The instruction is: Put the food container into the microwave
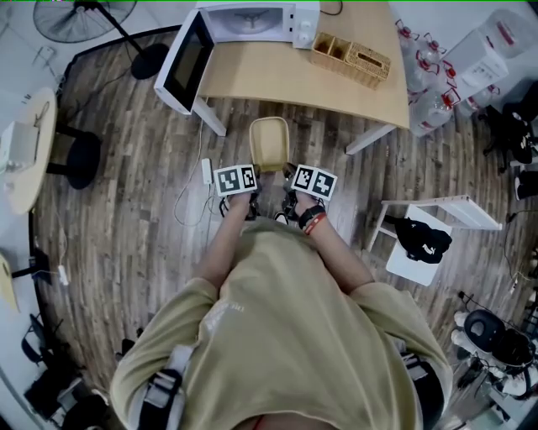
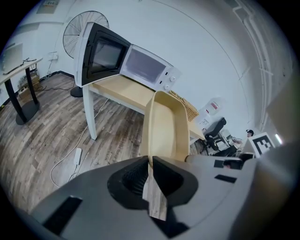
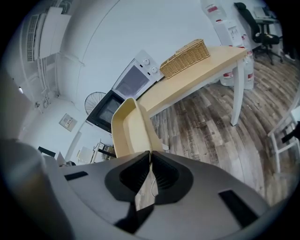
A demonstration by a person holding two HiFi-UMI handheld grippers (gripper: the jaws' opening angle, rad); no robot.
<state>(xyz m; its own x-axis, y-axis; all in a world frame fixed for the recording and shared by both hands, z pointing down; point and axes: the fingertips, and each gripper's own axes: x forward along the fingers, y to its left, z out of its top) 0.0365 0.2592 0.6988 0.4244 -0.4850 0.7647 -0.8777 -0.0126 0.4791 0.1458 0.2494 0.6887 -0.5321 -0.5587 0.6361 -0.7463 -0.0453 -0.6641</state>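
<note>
I hold a beige, empty food container (image 1: 269, 143) out in front of me over the wood floor, short of the table. My left gripper (image 1: 252, 180) is shut on its near left rim and my right gripper (image 1: 291, 180) is shut on its near right rim. The left gripper view shows the jaws (image 2: 151, 160) pinching the container (image 2: 164, 129) wall; the right gripper view shows the same grip (image 3: 150, 155) on the container (image 3: 133, 131). The white microwave (image 1: 252, 21) stands on the table's far left corner with its door (image 1: 187, 63) swung open.
A wicker basket (image 1: 351, 59) sits on the wooden table (image 1: 294, 80) right of the microwave. A power strip (image 1: 207, 170) with cable lies on the floor. A fan (image 1: 84, 17), a round side table (image 1: 29, 147), water bottles (image 1: 424, 76) and a white stool (image 1: 429, 227) surround me.
</note>
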